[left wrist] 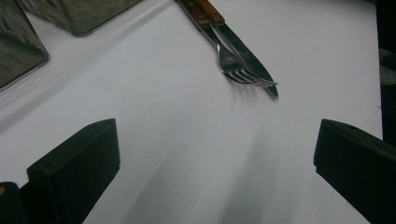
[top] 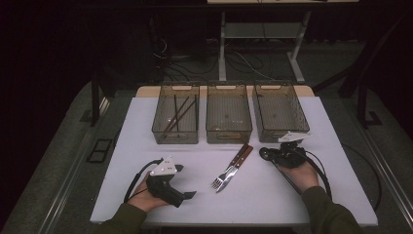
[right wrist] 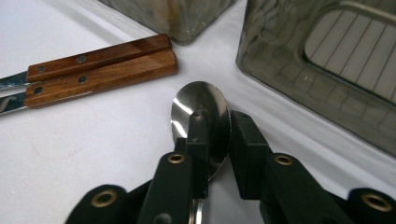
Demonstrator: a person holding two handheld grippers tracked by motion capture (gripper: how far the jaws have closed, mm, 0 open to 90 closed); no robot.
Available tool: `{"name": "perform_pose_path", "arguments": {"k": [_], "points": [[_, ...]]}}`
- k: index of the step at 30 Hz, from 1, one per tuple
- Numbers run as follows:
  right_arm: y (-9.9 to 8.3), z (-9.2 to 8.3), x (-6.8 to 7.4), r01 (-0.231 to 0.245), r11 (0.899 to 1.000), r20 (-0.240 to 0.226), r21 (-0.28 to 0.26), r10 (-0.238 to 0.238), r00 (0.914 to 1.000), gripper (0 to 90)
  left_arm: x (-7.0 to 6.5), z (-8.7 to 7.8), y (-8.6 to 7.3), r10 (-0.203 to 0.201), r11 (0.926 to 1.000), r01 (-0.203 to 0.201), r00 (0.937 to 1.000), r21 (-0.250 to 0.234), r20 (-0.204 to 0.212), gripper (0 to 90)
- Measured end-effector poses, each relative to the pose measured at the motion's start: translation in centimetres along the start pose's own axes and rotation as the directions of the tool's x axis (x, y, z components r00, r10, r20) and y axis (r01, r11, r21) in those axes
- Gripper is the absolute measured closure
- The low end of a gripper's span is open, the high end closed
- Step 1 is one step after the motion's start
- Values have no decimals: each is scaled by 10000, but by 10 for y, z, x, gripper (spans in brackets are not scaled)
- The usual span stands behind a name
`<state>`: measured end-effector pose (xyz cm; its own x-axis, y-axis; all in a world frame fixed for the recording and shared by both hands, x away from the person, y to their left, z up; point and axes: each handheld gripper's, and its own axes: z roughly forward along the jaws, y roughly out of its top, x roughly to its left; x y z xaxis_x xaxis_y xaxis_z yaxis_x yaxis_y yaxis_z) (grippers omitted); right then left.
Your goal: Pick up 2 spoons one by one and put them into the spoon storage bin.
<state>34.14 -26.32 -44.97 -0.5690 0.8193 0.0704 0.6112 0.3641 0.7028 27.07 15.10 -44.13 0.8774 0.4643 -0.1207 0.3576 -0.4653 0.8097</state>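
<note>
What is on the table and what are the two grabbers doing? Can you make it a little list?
table: white table with three see-through bins along the far edge
left bin: dark sticks inside
middle bin: looks empty
right bin: looks empty
fork: lies beside the knife, wooden handle
knife: lies beside the fork, wooden handle
spoon: bowl sits between the right gripper's jaws
right gripper: closed around the spoon, next to the right bin
left gripper: open, nothing between its jaws, pointing at the fork and knife

Dim room, grey floor (top: 58,161), perhaps carpet
</note>
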Motion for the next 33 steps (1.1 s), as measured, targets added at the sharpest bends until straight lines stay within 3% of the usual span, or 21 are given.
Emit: {"name": "perform_pose_path", "arguments": {"k": [9, 21, 29, 33], "points": [[3, -6, 4, 372, 9991, -91, -222, -374, 9993, 869, 0, 0, 0, -10, 10000, 10, 10000, -2, -9, 0], [6, -10, 13, 1297, 9915, 124, -78, -1296, 9915, 885, 0, -1, 0, 10, 10000, -10, 10000, -11, -17, 0], [9, -12, 13, 1388, 9903, -7, 18, -1388, 9903, 887, 0, -1, 0, 25, 10000, -25, 10000, -42, 6, 0], [12, -17, 12, 1295, 9914, -86, -183, -1296, 9915, 886, 0, -1, 0, 27, 10000, -27, 10000, -50, 3, 0]]}}
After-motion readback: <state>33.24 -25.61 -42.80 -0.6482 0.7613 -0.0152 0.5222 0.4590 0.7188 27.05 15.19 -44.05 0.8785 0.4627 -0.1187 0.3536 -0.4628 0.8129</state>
